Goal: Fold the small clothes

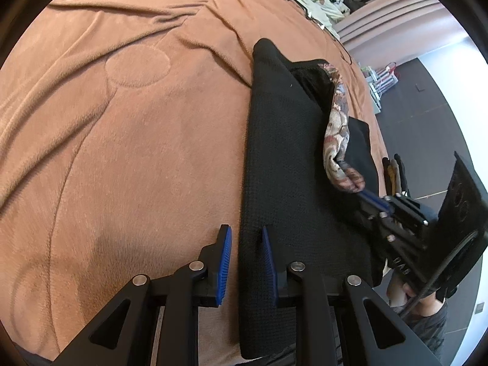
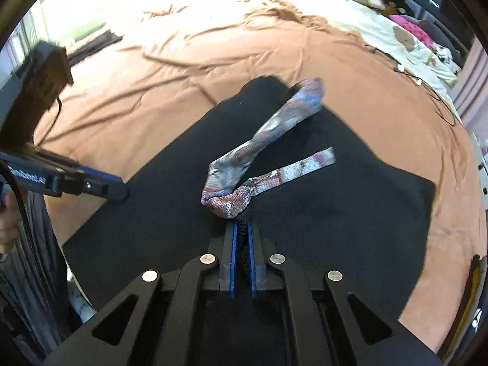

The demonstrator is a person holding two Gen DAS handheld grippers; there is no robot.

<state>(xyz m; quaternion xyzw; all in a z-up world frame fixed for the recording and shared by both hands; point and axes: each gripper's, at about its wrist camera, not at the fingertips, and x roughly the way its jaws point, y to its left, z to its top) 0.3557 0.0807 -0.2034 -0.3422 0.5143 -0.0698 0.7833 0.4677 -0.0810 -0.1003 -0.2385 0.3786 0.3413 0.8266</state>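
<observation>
Right tongs (image 2: 242, 235) pinched black garment (image 2: 305, 213) edge beneath patterned waistband (image 2: 227, 202), lifting for fold toward 12 o'clock; left tongs (image 1: 246, 245) parted, straddling opposite edge, ungripped.

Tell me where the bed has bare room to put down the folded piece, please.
The brown blanket lies bare in a wide patch left of the black garment, up to its creases at the far side. It is crowded on the garment, around the patterned sock, and at the far corner, by the pale clothes and cables.
</observation>
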